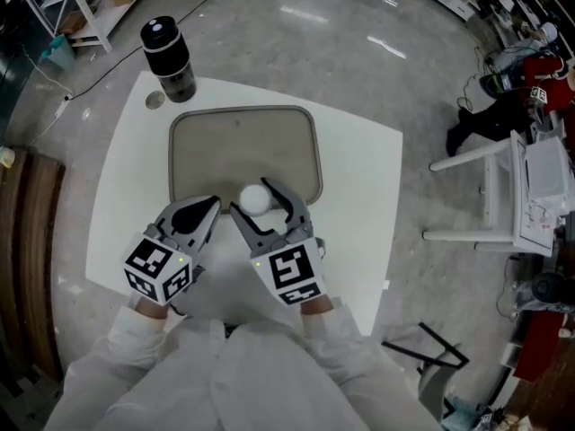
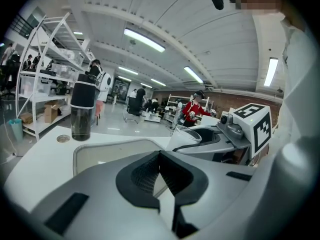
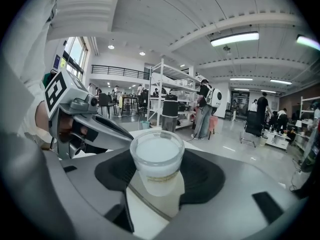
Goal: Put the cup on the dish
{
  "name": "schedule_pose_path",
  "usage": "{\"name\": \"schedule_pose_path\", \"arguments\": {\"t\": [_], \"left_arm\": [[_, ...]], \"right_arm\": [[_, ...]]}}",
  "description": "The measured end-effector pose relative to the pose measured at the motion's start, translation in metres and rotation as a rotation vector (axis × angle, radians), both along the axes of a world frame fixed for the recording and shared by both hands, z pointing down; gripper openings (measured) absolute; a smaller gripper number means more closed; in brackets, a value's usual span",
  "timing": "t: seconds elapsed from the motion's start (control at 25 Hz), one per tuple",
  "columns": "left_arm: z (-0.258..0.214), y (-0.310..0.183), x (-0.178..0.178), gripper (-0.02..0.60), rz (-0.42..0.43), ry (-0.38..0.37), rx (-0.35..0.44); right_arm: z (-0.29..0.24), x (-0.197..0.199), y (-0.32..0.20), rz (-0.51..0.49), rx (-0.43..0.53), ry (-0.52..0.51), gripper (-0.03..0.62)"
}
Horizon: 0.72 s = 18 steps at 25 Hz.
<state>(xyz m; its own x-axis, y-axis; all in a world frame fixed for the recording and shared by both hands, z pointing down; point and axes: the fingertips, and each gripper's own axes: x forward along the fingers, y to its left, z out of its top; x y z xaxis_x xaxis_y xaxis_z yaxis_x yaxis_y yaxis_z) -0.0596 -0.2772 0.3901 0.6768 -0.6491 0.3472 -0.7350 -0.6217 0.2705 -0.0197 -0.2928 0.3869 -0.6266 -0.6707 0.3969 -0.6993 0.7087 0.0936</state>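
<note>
The right gripper (image 1: 259, 201) is holding a white cup (image 3: 157, 158) upright, its jaws closed against the cup's sides below the rim. The cup is sitting over the near edge of the beige dish (image 1: 243, 146), with the dish's rim showing just beneath it; whether its base is touching the dish cannot be told. The left gripper (image 2: 160, 155) is hanging just beside it by the dish's near left corner, its jaws pressed together with nothing between them. A dark bottle (image 1: 169, 58) is standing on the white surface (image 1: 359, 196) beyond the dish's far left corner.
</note>
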Motion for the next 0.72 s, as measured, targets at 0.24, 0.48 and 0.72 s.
{"name": "schedule_pose_path", "arguments": {"t": [0.24, 0.48, 0.72], "left_arm": [[0.001, -0.043, -0.011, 0.006, 0.016, -0.006, 0.019], [0.012, -0.079, -0.018, 0.006, 0.028, 0.003, 0.014], [0.037, -0.098, -0.015, 0.006, 0.058, -0.003, -0.021]], "right_arm": [[0.005, -0.004, -0.040, 0.031, -0.001, 0.011, 0.270], [0.022, -0.011, -0.073, 0.055, -0.019, 0.009, 0.270], [0.046, -0.016, -0.095, 0.067, -0.040, 0.017, 0.270]]}}
